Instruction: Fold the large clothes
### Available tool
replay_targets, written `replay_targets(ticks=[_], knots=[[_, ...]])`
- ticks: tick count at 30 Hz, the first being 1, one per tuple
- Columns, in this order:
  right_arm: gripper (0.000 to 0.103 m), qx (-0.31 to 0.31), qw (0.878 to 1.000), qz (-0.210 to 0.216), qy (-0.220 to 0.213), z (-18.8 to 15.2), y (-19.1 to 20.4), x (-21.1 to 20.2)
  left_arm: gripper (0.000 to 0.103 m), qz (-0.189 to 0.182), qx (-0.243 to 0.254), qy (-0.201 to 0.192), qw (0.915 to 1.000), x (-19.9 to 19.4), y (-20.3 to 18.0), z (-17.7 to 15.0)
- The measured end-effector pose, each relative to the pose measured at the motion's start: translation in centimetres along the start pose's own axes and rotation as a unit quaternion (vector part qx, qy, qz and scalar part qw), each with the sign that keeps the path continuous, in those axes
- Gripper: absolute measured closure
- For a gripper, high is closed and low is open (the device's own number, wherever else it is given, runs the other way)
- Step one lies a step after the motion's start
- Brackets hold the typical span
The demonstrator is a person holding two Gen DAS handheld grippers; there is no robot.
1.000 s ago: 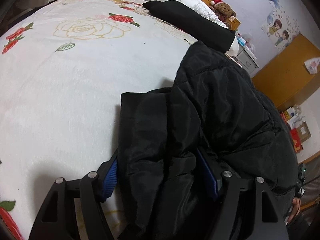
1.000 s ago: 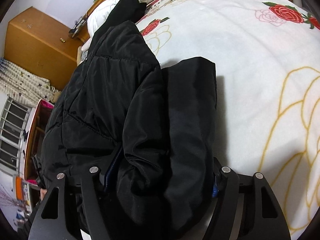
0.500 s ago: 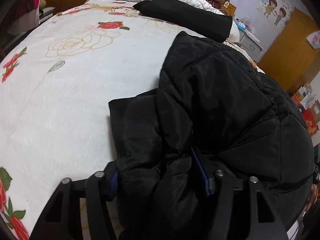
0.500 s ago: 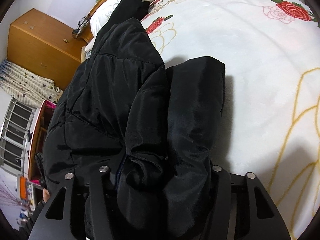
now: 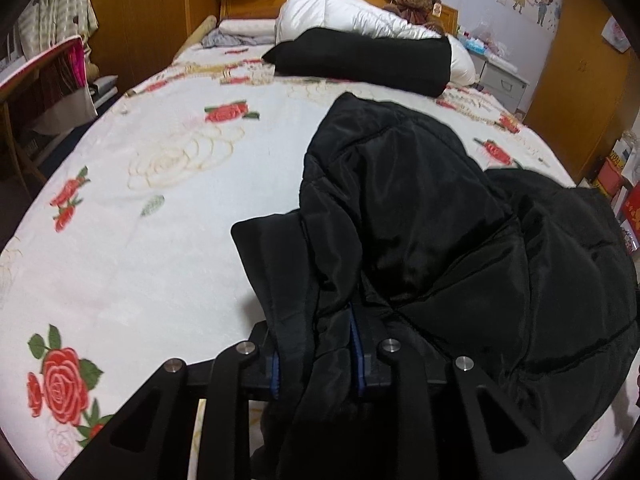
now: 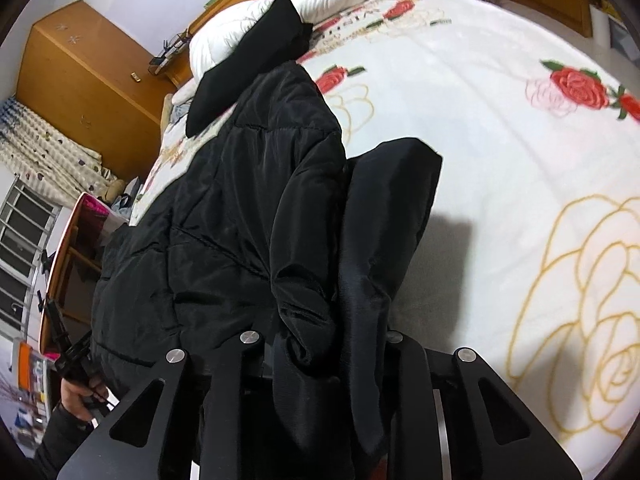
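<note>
A large black padded jacket (image 5: 432,208) lies on the white rose-print bedspread (image 5: 140,200), bunched, reaching toward the pillows. My left gripper (image 5: 316,364) is shut on a fold of the jacket's near edge, its blue pads pressed against the cloth. In the right wrist view the same jacket (image 6: 240,208) runs up the middle. My right gripper (image 6: 324,360) is shut on a thick bunch of it; the fingertips are hidden by cloth.
A black pillow (image 5: 360,60) and white duvet (image 5: 344,12) with a teddy bear (image 5: 416,0) lie at the headboard. Wooden wardrobes (image 5: 580,76) stand at the right, a desk (image 5: 36,80) at the left. The other hand-held gripper (image 6: 68,356) shows at lower left.
Both grippers have closed further on the jacket and lifted its near edge. The views have tilted up toward the headboard.
</note>
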State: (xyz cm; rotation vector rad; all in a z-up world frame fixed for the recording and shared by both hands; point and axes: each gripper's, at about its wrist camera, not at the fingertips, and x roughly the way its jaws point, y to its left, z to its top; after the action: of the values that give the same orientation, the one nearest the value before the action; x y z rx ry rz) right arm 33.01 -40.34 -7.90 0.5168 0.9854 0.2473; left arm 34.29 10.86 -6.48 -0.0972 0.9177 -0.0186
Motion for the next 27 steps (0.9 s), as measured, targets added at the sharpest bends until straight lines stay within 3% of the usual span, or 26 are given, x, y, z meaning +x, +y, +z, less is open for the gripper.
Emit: replay_targets(ticks=[14, 27], knots=[[0.08, -0.019, 0.999, 0.02, -0.02, -1.1, 3.0, -5.6, 0.078, -0.021, -0.002, -0.036, 0.9991, -6.7, 0.7, 0.9], [0.08, -0.028, 0.998, 0.036, -0.04, -4.9, 5.9, -12.1, 0.078, -0.041, -0.011, -0.057, 0.9975, -14.8, 1.6, -2.6]])
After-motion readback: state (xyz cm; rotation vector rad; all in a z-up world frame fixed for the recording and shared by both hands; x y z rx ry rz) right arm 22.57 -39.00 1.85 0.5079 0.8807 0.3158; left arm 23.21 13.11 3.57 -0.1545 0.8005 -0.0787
